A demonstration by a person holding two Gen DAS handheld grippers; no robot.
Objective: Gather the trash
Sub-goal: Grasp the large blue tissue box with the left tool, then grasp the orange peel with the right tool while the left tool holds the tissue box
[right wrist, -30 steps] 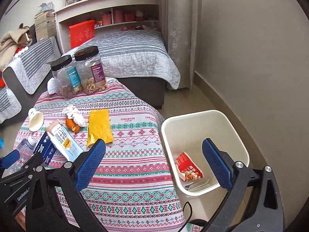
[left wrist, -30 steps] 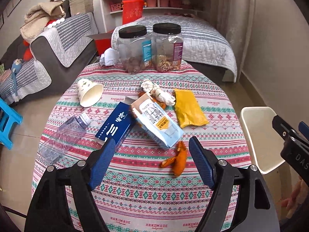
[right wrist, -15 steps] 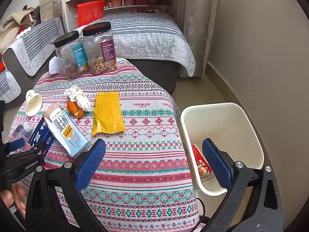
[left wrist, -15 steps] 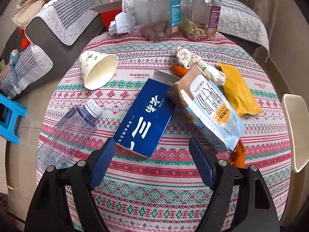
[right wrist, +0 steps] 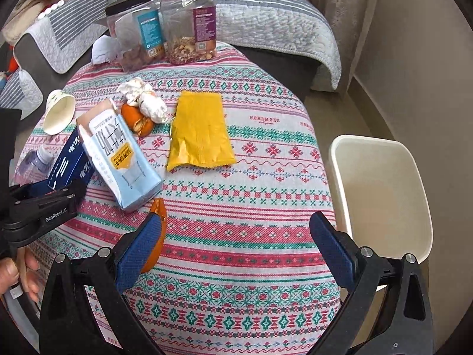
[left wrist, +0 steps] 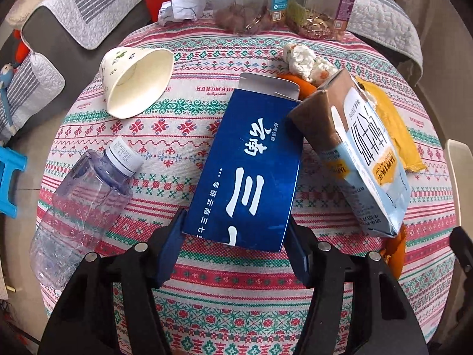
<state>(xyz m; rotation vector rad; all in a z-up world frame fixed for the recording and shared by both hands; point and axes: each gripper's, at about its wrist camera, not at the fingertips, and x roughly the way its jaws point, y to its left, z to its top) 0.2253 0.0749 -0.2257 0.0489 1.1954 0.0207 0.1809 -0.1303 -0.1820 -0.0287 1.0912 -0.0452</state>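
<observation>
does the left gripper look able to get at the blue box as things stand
Probably yes. The left gripper already straddles the near end of the blue box, its jaws closing on either side of it. The milk carton leans on the far corner, clear of the jaws.

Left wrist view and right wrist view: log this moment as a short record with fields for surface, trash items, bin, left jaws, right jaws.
surface: round table under a patterned cloth
trash items: blue box, milk carton, paper cup, plastic bottle, yellow packet, tissue wad, orange peel
bin: white bin beside the table
left jaws: left gripper closing, the blue box's near end between them
right jaws: right gripper wide open, nothing held
</observation>
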